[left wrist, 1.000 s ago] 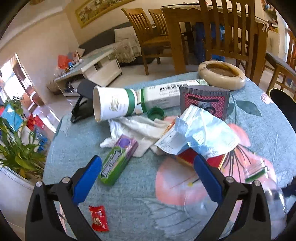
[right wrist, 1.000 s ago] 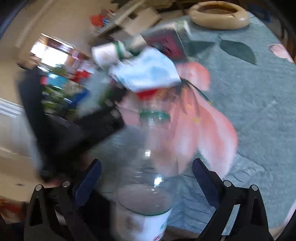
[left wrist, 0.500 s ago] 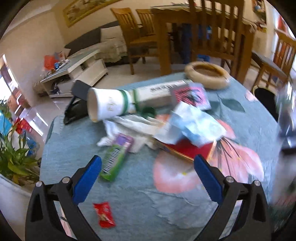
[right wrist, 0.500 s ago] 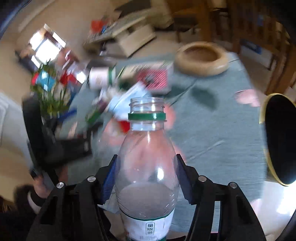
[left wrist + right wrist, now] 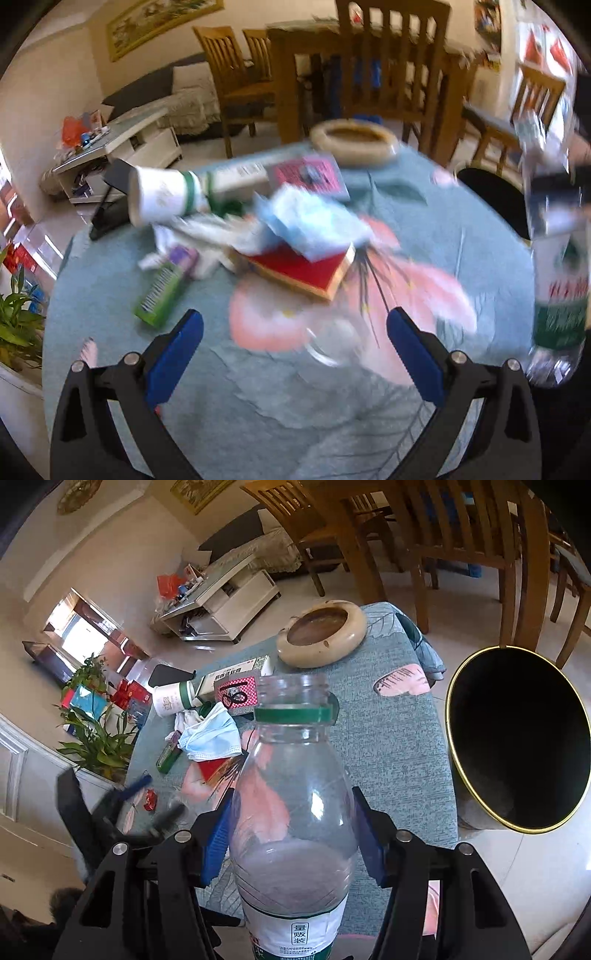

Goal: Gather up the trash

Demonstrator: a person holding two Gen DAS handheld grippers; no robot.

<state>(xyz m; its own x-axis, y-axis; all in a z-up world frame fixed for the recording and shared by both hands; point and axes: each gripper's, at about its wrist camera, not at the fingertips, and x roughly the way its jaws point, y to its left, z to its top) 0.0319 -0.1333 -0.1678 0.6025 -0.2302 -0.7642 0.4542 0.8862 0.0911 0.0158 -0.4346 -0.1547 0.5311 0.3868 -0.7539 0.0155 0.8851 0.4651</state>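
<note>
My right gripper is shut on a clear, capless plastic bottle and holds it raised above the table's near edge, left of a black bin with a gold rim. The bottle also shows blurred at the right of the left wrist view. My left gripper is open and empty over the table. Ahead of it lie a paper cup, a blue face mask, a red box, a green wrapper, tissues and a long carton.
The table wears a teal cloth with pink flowers. A beige ashtray sits at its far end. A small red wrapper lies near the left edge. Wooden chairs stand behind, a potted plant to the left.
My right gripper lifted the bottle higher and swung right, bringing the bin fully into view. My left gripper drew back a little and stayed open.
</note>
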